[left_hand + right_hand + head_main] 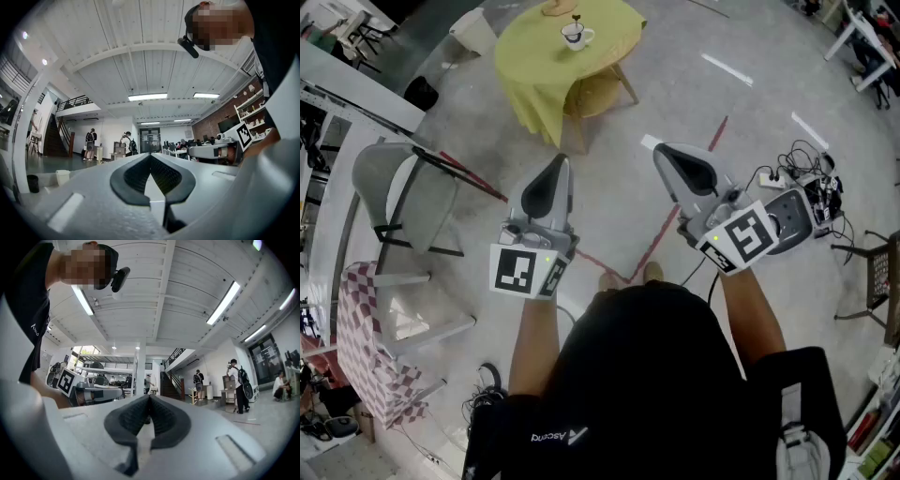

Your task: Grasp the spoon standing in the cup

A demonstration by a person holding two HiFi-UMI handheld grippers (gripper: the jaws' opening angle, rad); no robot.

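**Both claws closed and empty, the cup well ahead on the yellow table**

The left gripper (560, 167) has its jaws pressed together, and there is nothing between them. In the left gripper view (150, 155) the two dark pads meet along one line. The right gripper (667, 156) is in the same state: in the right gripper view (150, 397) its pads also touch each other and hold nothing. Both grippers are held in the air above the grey floor (694, 103), in front of the person, and they touch no object.

The cup (575, 37) stands on the round table (534, 70) with the yellow cloth, well apart from both grippers and ahead of them, nearer to the line of the left one. The spoon (576, 21) stands in the cup. Its long axis is close to upright and the thin handle rises above the rim. Its exact tilt is too small to tell.
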